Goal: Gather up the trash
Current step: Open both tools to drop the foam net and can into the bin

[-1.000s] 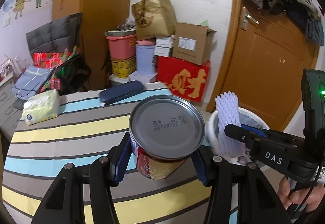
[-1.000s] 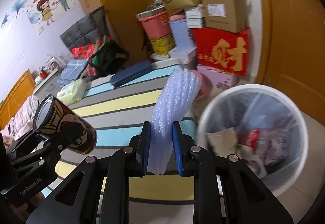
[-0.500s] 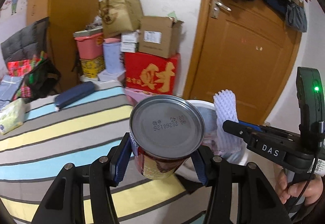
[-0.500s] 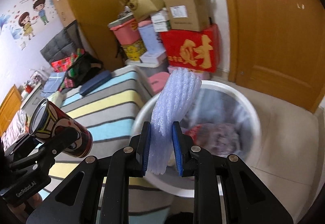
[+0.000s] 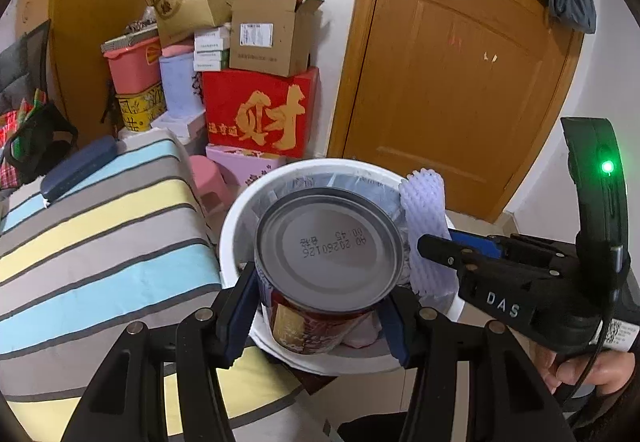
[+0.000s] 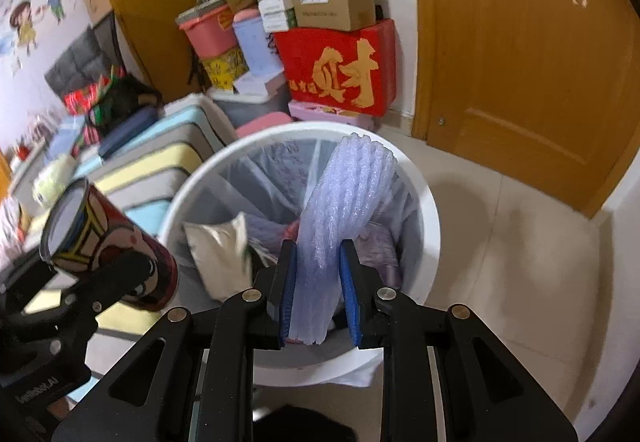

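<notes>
Both pieces of trash were picked up and carried to the bin [image 6: 424, 201], so by the look of it only the drop remained. The left gripper [image 5: 320, 316] had its jaws clamped on a can [image 5: 326, 246], one blue pad on each side of the red printed body, with the grey stamped end turned up toward the camera; the white bin rim showed just beyond and below those jaws, so the can appeared to hang over the opening. The right gripper [image 6: 318, 292] had its jaws pinched on a foam net [image 6: 344, 209], a pale lilac ribbed sleeve that stood up between the pads and flopped slightly at its top; the bin mouth lay directly ahead of and beneath these jaws. Inside the lined bin some crumpled paper and wrappers already lay. The can looked rigid and intact, the foam soft and light. Left of the jaws ran the striped tabletop [image 5: 100, 226], on which a dark case [image 5: 78, 169] rested.
</notes>
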`<state>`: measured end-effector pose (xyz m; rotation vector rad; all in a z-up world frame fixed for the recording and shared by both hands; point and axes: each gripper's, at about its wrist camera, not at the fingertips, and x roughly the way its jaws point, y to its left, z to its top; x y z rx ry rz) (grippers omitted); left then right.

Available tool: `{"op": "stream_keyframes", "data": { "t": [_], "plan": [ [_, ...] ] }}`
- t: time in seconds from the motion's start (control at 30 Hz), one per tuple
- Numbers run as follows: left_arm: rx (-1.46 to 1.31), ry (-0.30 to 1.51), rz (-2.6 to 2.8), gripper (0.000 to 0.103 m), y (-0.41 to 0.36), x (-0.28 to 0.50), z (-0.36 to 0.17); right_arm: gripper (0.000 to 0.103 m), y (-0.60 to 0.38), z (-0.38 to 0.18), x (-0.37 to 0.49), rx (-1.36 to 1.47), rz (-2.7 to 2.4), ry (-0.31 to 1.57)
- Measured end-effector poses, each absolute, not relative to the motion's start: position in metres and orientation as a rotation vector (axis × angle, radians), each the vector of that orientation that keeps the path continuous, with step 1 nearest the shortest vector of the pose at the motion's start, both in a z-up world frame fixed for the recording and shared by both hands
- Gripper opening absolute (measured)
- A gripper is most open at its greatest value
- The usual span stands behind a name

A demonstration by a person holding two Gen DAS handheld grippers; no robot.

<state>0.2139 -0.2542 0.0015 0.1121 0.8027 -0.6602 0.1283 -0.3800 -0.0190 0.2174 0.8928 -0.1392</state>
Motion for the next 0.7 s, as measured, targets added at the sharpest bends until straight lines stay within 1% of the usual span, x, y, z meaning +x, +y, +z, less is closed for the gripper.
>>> {"op": "stream_keyframes", "data": {
  "t": [0.17, 0.27, 0.3, 0.33, 0.37, 0.4, 0.43, 0.7],
  "plan": [
    [0.123, 0.811, -0.653, 0.055, -0.263, 0.217, -0.004, 0.024, -0.385, -0.027, 0.133, 0.157, -0.154, 0.933],
    [0.133, 0.814, -0.645, 0.056, -0.265, 0.218, -0.006, 0.028, -0.391, -0.028, 0.133, 0.160, -0.168, 0.928],
    [0.133, 0.814, -0.638, 0.056, -0.264, 0.218, -0.006, 0.031, -0.393, -0.028, 0.133, 0.161, -0.171, 0.930],
    [0.130, 0.812, -0.633, 0.056, -0.263, 0.218, -0.006, 0.040, -0.394, -0.029, 0.133, 0.161, -0.180, 0.928],
    [0.124, 0.809, -0.636, 0.056, -0.262, 0.218, -0.005, 0.046, -0.395, -0.029, 0.133, 0.161, -0.187, 0.925],
    [0.119, 0.805, -0.639, 0.056, -0.261, 0.218, -0.004, 0.057, -0.395, -0.029, 0.132, 0.164, -0.188, 0.920],
    [0.113, 0.803, -0.637, 0.057, -0.260, 0.218, -0.004, 0.060, -0.396, -0.028, 0.131, 0.176, -0.187, 0.908],
    [0.111, 0.780, -0.609, 0.058, -0.248, 0.212, 0.006, 0.060, -0.392, -0.019, 0.121, 0.200, -0.194, 0.863]
  ]
}}
